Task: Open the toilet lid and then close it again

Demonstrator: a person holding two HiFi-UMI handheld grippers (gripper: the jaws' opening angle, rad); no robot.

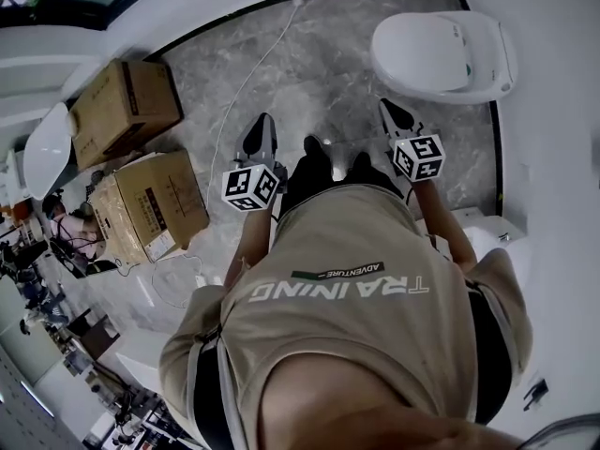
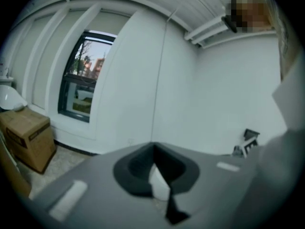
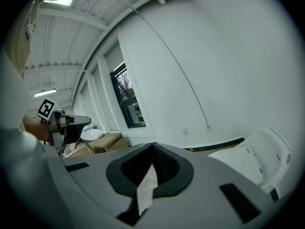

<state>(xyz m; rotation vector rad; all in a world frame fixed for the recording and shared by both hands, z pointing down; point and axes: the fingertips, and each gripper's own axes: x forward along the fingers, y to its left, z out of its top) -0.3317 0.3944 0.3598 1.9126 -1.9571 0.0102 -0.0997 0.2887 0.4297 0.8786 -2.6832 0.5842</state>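
Note:
The white toilet [image 1: 441,54] stands at the far right of the marble floor with its lid down; in the right gripper view the toilet [image 3: 250,161] lies low at the right. My right gripper [image 1: 389,109] hovers just short of the bowl's near left side, jaws shut and empty, as its own view of the right gripper [image 3: 152,151] confirms. My left gripper [image 1: 264,125] is held further left over bare floor, away from the toilet. It is shut too, with nothing between the jaws of the left gripper [image 2: 153,149], and it faces a white wall corner.
Two cardboard boxes [image 1: 127,106] [image 1: 155,204] sit on the left of the floor, next to a white basin [image 1: 47,148]. A white cable [image 1: 253,73] runs across the marble floor [image 1: 328,64]. White walls with a black skirting close off the far side and the right.

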